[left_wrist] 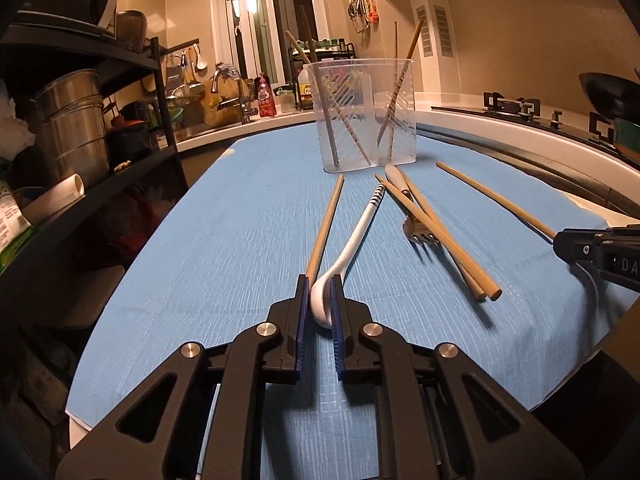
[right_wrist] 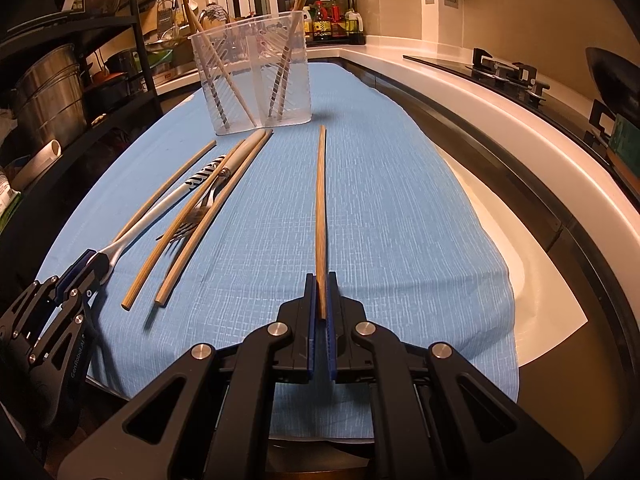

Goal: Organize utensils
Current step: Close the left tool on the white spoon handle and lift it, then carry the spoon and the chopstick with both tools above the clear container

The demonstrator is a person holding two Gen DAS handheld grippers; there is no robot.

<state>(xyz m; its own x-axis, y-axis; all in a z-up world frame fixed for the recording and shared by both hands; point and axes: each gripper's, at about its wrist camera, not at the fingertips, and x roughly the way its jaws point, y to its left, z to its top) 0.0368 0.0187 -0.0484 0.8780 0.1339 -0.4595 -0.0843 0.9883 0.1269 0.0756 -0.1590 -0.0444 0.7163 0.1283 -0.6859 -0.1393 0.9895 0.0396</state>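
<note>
Blue-clothed worktop [right_wrist: 400, 200]: left claw [left_wrist: 321, 292] pinches the spoon [left_wrist: 352, 248] bowl, right claw [right_wrist: 321, 292] apparently grips a chopstick [right_wrist: 321, 208] end; either could pivot loose

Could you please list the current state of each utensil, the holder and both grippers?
Left gripper: shut on the white spoon's bowl.
White spoon: gripped, handle lying on the cloth.
Right gripper: shut on the single chopstick.
Single chopstick: gripped at its near end.
Fork: lying under two crossed chopsticks.
Clear holder: upright, chopsticks leaning in both compartments.
</note>
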